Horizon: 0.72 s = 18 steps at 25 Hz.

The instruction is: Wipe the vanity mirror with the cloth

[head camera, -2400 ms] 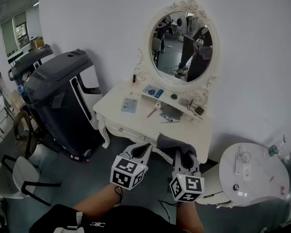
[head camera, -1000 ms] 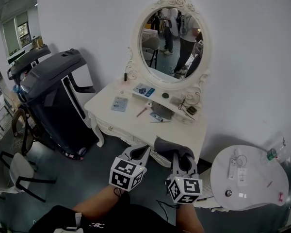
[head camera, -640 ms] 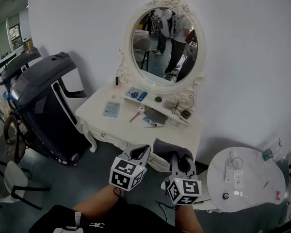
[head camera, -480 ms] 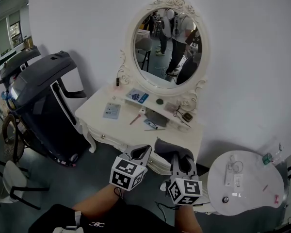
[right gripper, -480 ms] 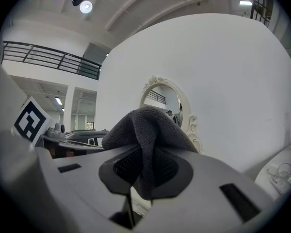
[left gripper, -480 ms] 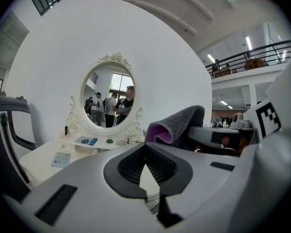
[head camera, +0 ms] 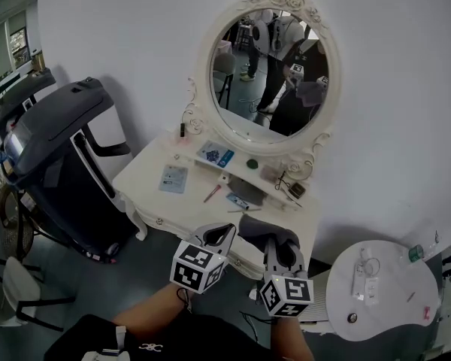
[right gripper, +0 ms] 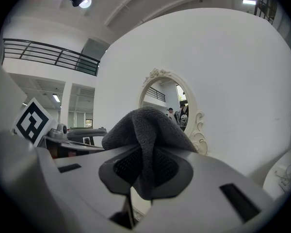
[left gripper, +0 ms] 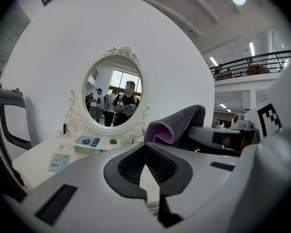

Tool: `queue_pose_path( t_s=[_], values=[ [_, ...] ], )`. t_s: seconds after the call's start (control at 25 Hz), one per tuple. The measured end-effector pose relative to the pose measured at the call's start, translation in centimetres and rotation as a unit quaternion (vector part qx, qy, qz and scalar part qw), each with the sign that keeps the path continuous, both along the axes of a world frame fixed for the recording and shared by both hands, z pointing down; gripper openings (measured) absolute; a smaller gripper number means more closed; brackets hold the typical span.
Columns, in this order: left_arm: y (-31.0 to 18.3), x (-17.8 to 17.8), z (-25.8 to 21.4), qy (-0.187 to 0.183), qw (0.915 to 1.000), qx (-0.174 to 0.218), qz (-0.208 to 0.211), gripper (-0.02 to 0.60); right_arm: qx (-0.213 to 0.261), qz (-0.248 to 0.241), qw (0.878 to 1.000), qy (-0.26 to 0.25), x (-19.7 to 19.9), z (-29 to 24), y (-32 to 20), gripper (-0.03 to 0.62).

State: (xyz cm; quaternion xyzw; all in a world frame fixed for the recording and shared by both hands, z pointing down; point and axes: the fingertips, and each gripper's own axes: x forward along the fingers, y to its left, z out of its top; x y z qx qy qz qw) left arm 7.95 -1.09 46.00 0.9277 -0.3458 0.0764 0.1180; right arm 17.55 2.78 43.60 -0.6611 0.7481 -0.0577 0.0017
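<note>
Beneath mirror point(head camera: 270, 70), cluttered vanity table point(head camera: 192, 205), black machine point(head camera: 52, 138) beside, cloth point(head camera: 267, 230) nearer

Head view sits up high, looking forward and down at the far vanity mirror point(head camera: 270, 74). Both gripper views sit lower, facing that same mirror, the right one from a sharper angle.

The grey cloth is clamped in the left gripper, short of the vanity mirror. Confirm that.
Wrong gripper: the right gripper view shows the grey cloth pinched between the fingers of the right gripper; the left gripper holds nothing. The rest holds.
</note>
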Motion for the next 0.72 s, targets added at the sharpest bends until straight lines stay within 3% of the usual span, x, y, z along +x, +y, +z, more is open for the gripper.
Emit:
queue_pose_path(
  t_s=[0.72],
  values=[
    [-9.6, -5.8, -0.5, 0.004, 0.9994, 0.006, 0.035, -0.002, -0.002, 0.025, 1.000, -0.006, -6.3, -0.2, -9.1, 0.041]
  ],
)
